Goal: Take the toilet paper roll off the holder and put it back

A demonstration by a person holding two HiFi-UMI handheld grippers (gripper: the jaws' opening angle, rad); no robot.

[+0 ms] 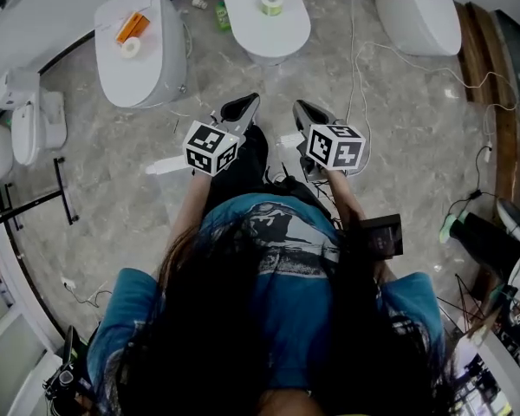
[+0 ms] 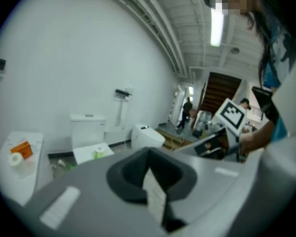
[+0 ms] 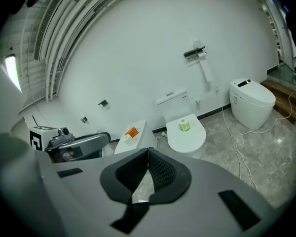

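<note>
Holding both tools out front, the person has the left gripper (image 1: 245,104) and right gripper (image 1: 305,107) pinched shut on nothing, aimed toward the toilets. What looks like the toilet paper roll (image 3: 202,56) sits on the black wall holder (image 3: 193,53), up at one o'clock in the right gripper view and well away. A spare roll (image 3: 185,125) rests on the middle toilet lid (image 3: 190,141), and the right gripper seems the nearer one.

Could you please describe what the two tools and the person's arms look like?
The left tool and the right tool are smooth grey shells that taper to dark pads. Each carries a white cube printed with black square markers. The person wears a teal short-sleeved T-shirt with a printed graphic on it.
</note>
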